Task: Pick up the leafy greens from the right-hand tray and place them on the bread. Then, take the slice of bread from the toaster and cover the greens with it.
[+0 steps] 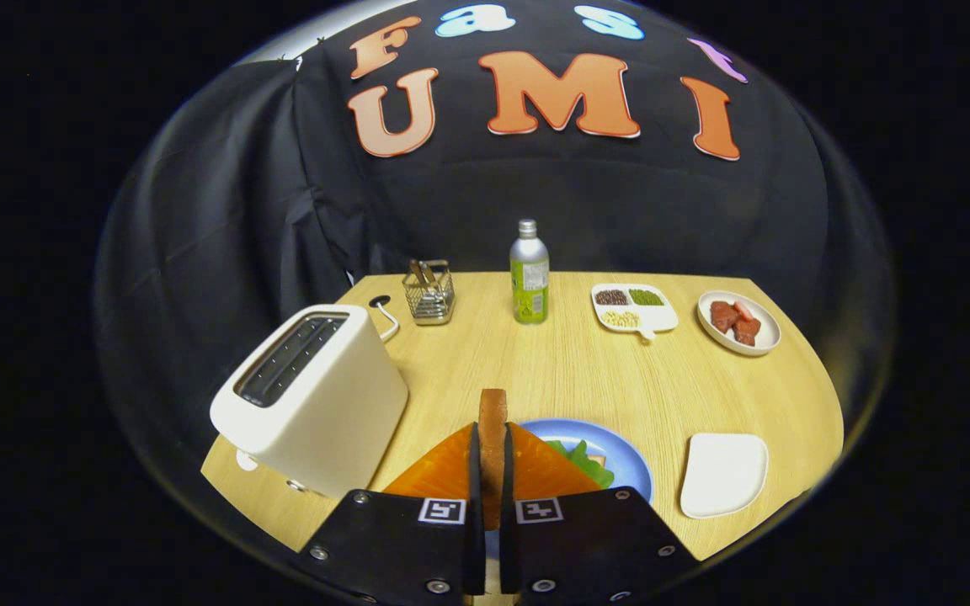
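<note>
Wood: pale table [569, 370], its rounded far edge against the black cloth wall.
Gripper [492, 471]: fingers pressed on a slice of bread [492, 438] held upright, edge-on — pinched between them.
Greens [590, 461]: on the blue plate [620, 450] just ahead, at 1 o'clock from the fingers.
Toaster [312, 396]: white, at 10 o'clock, slots showing no bread, near the table's left edge.
Tray [722, 473]: white, bare, at 3 o'clock by the right edge.
Writing: the bottle [529, 273] at 12 has a green label — too small to read.
Open room: bare wood between plate and bottle.
</note>
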Action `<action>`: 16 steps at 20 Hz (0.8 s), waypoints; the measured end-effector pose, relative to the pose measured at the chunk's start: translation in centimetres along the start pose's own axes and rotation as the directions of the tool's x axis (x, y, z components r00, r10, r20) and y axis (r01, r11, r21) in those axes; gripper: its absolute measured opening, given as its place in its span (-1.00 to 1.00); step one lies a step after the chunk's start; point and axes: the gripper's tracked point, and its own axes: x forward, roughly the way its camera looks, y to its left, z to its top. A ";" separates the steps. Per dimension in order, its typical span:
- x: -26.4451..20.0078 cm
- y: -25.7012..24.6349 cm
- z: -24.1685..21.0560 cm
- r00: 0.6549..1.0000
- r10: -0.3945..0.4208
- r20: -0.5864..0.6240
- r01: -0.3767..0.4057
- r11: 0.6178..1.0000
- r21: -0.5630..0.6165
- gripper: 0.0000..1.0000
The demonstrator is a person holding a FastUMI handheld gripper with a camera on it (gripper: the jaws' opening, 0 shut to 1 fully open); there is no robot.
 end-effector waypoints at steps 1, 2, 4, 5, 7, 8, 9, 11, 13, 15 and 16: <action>0.1 -0.3 -0.3 1.000 0.003 -0.003 -0.003 1.000 0.008 -0.85; 0.1 -0.8 -0.5 1.000 0.001 -0.004 -0.001 1.000 0.008 -0.86; 0.3 -2.3 -1.0 1.000 -0.012 -0.016 0.012 1.000 -0.004 -0.85; 0.3 -2.9 -1.1 1.000 -0.013 -0.017 0.013 1.000 -0.003 -0.83; 0.4 -4.7 -1.2 0.999 -0.029 -0.023 0.030 0.999 0.016 -0.77; 0.4 -5.5 -1.4 0.999 -0.038 -0.027 0.038 0.999 0.024 -0.72; 0.5 -6.3 -1.5 0.998 -0.045 -0.035 0.046 0.999 0.029 -0.69; 0.6 -7.7 -1.9 0.997 -0.065 -0.048 0.066 0.998 0.020 -0.55; 0.3 -9.0 -1.4 0.996 -0.075 -0.040 0.076 0.997 0.022 -0.37; -0.2 -9.9 -0.2 0.996 -0.084 -0.017 0.084 0.996 0.037 0.24; -0.6 -10.5 0.2 0.996 -0.091 -0.007 0.091 0.995 0.037 0.54</action>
